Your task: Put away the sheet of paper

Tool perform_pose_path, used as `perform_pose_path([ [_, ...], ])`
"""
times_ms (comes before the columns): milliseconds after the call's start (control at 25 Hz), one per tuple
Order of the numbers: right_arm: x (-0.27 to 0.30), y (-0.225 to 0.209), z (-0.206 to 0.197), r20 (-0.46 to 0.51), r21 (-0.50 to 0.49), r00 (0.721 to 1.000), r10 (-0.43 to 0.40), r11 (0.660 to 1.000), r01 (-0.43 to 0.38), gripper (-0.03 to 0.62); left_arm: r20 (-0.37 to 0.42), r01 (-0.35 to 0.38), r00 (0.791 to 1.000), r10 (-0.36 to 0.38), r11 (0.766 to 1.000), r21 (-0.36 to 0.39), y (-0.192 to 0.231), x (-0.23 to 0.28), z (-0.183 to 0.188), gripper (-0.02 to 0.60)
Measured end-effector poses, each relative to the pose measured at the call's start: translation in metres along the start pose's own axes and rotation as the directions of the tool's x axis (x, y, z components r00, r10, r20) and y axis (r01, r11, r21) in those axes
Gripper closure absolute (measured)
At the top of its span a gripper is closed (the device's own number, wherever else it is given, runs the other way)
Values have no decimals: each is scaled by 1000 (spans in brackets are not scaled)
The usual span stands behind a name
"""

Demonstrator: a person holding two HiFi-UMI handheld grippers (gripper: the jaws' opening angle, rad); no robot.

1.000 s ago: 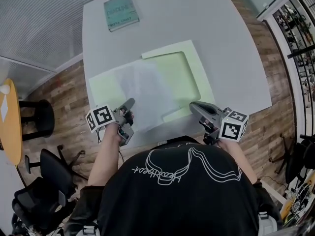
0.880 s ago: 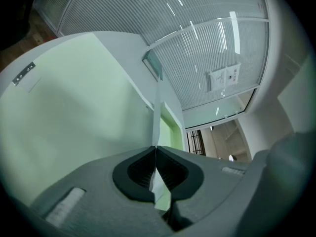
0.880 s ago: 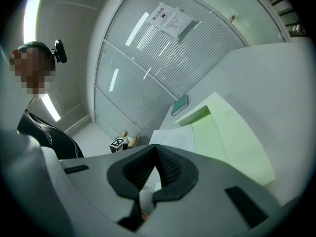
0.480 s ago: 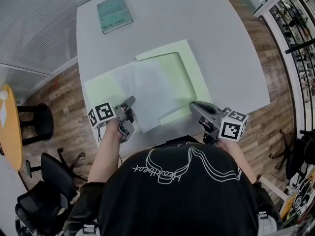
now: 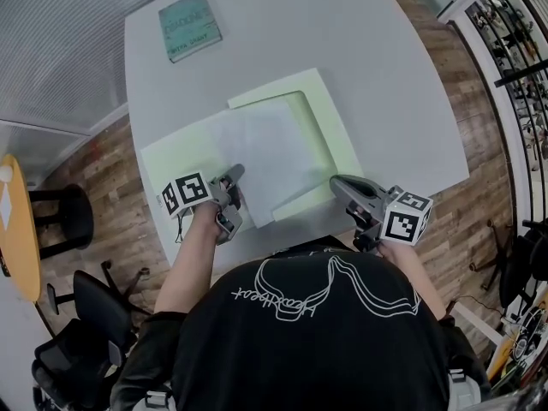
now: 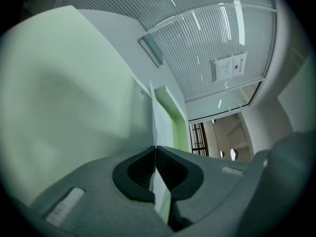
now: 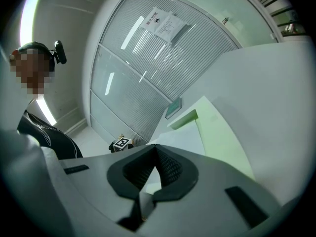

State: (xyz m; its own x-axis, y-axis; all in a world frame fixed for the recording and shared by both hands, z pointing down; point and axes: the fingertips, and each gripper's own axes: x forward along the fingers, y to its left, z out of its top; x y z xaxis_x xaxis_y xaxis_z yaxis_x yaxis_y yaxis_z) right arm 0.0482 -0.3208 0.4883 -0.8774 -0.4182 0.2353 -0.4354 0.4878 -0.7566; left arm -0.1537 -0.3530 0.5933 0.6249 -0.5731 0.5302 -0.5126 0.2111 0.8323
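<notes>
My left gripper (image 5: 235, 175) is clenched on the sheet of paper (image 5: 270, 148). It pinches the thin edge at about 7 o'clock of the sheet, where the paper overlaps the left flap of the open green folder (image 5: 175, 157). The tool is rolled on its side so the jaws take the flat sheet edge-on. I judge that this hold lets me slide or lift the sheet toward what looks like a pocket on the folder's right half.

The sheet lies across the middle of the folder, on the grey table (image 5: 385, 75). My right gripper (image 5: 338, 184) hangs at 5 o'clock of the sheet, just over the folder's near right edge. Its jaws are together, with nothing I can make out between them. I read it as waiting to steady the folder.

The table's near edge is right under both tools, so there is little room toward 6 o'clock. Toward 12 and 2 o'clock the tabletop is bare. A teal book (image 5: 189, 26) sits well apart at 11 o'clock, out of the way.
</notes>
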Motion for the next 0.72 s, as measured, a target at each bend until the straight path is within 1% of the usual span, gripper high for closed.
perform_pose_path([
  [160, -2, -6, 1, 10, 10, 1000, -6, 1000, 6, 585, -6, -13, 1000, 13, 1000, 3, -1, 13, -3, 569],
  [720, -14, -23, -5, 42, 55, 998, -37, 998, 35, 585, -64, -26, 998, 30, 998, 65, -21, 62, -14, 569],
])
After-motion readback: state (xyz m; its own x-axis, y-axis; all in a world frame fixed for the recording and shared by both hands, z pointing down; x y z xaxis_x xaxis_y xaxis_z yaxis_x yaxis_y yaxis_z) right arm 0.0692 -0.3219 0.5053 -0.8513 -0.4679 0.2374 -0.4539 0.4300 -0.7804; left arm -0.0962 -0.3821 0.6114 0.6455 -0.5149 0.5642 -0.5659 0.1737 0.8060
